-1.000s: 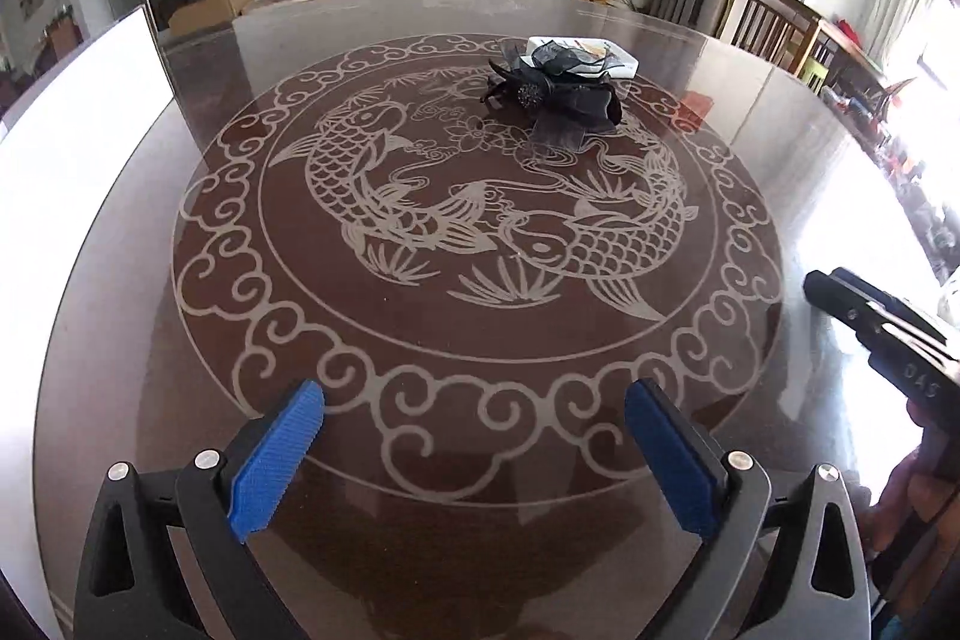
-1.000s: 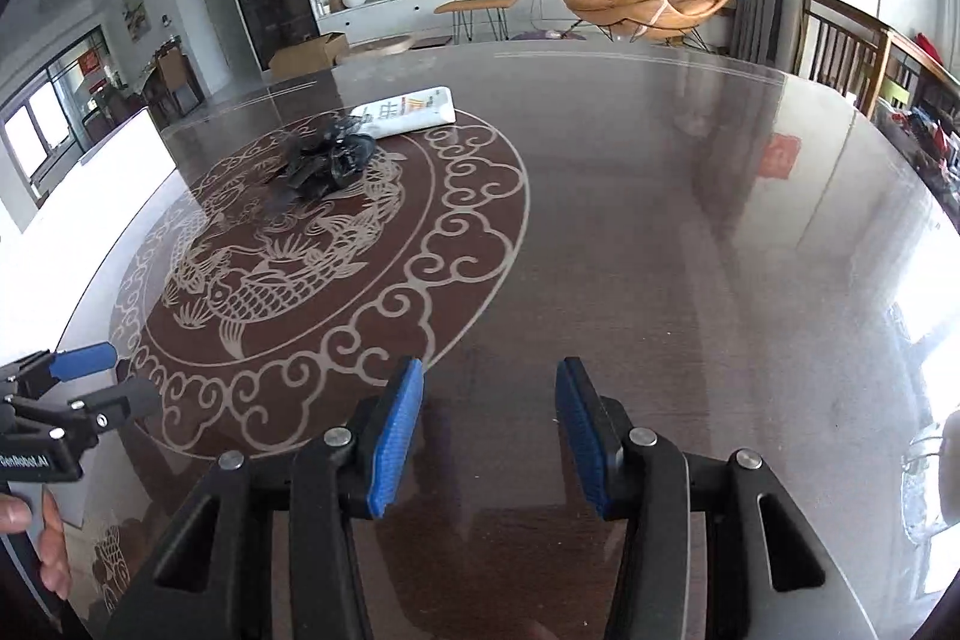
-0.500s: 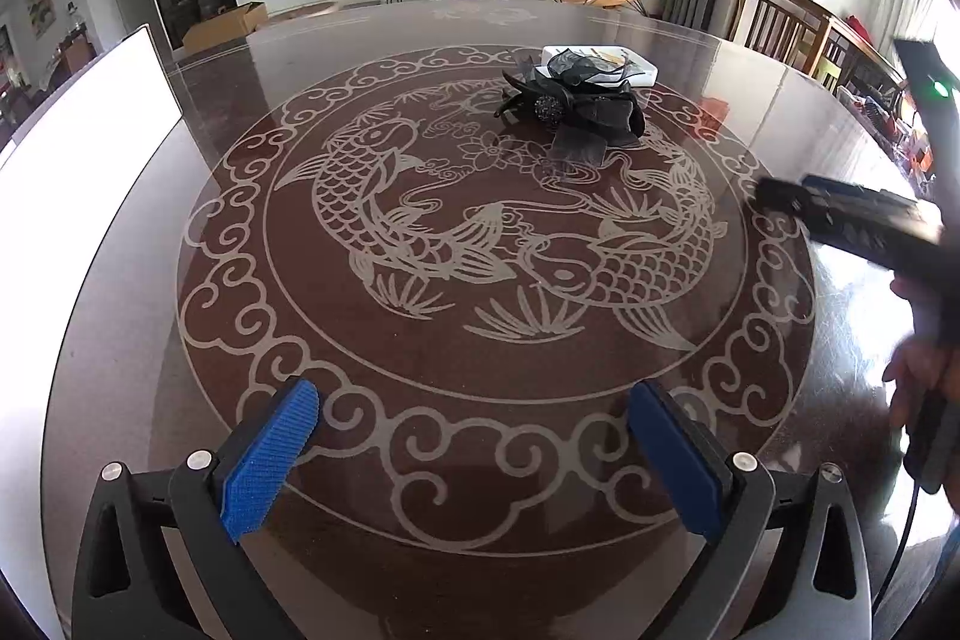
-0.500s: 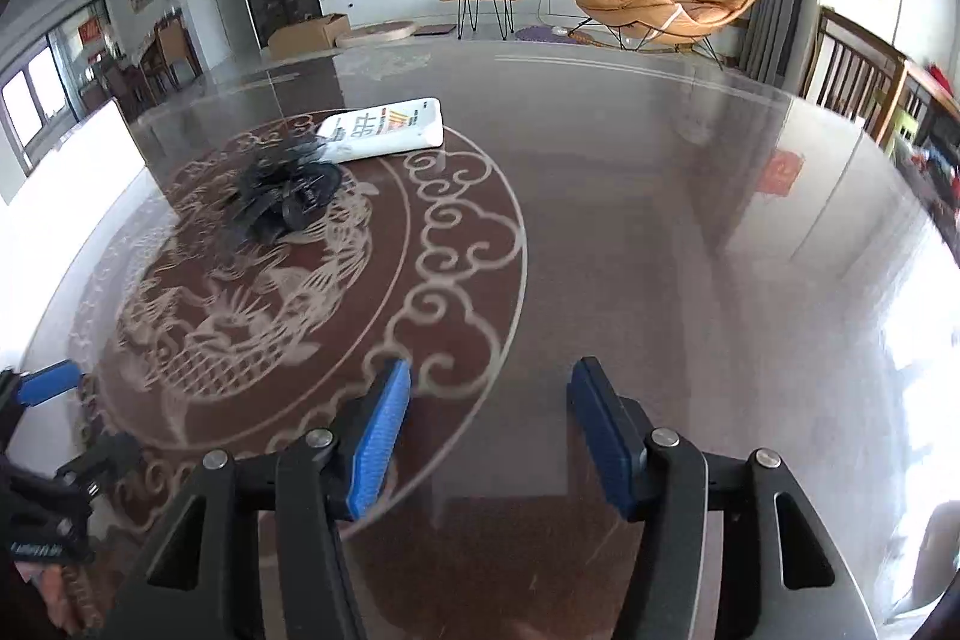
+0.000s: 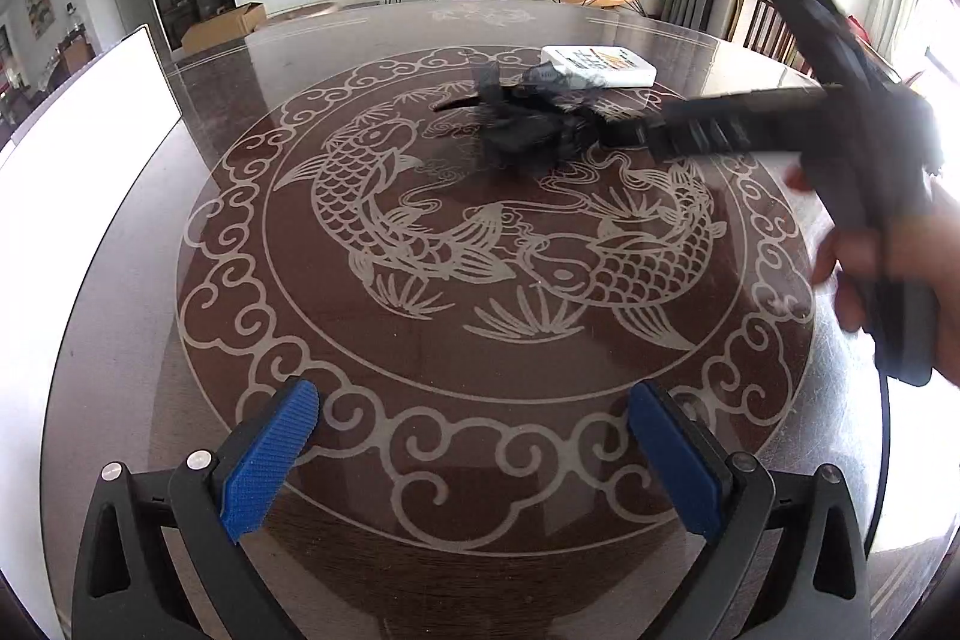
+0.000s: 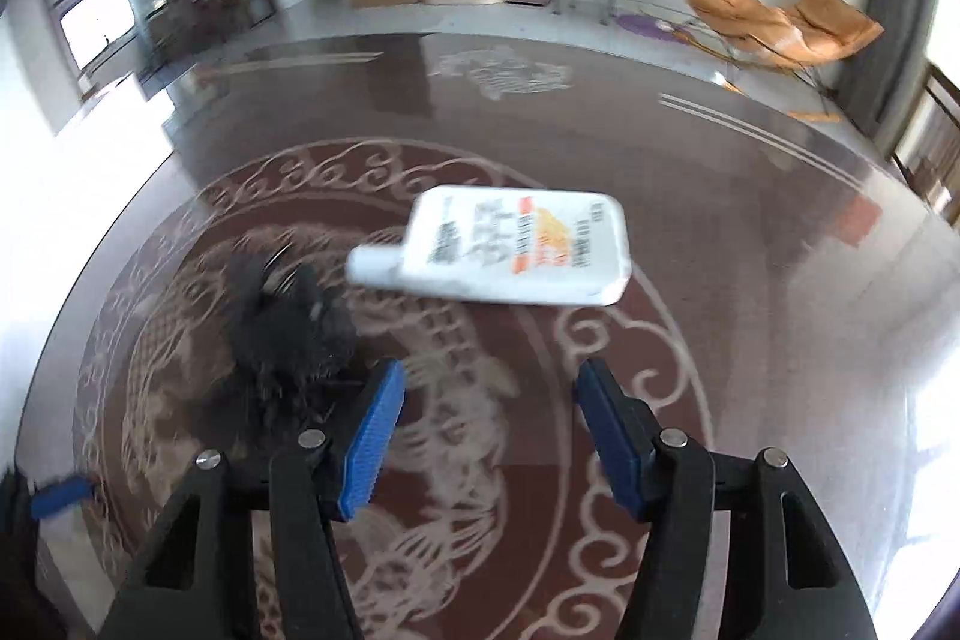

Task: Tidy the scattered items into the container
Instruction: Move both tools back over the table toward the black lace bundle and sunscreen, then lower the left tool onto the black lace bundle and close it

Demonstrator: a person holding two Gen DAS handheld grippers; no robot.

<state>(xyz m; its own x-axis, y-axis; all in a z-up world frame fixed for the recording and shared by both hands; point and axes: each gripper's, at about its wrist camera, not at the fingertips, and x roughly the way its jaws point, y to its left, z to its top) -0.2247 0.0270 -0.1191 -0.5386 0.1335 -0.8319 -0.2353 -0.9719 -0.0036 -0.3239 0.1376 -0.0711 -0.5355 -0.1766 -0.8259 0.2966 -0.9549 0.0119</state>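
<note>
Left wrist view first: left gripper (image 5: pixel 471 451) hangs over the near edge of the round glass-topped table (image 5: pixel 120 340), its blue pads spread wide with nothing between them. Beyond the etched koi pattern (image 5: pixel 510 232), a black frilly hair accessory (image 5: pixel 528 124) lies on the glass, and just behind it, touching or nearly so, lies a flat white bottle (image 5: pixel 600 65). From the right, the right gripper (image 5: pixel 612 133), held in a person's hand (image 5: pixel 900 274), reaches in with its tip at the black accessory; blur hides whether it touches. A container cannot be made out.

Right wrist view: the right gripper (image 6: pixel 489 427) has just been opening its jaws, and they stand wide, with only bare tabletop (image 6: pixel 750 196) between the blue pads. The black accessory (image 6: pixel 288 322) sits just left of the left finger (image 6: pixel 372 436), outside the gap. The white bottle (image 6: pixel 516 244) lies on its side ahead, cap pointing left toward the accessory, apart from the fingers. The picture is blurred.
</note>
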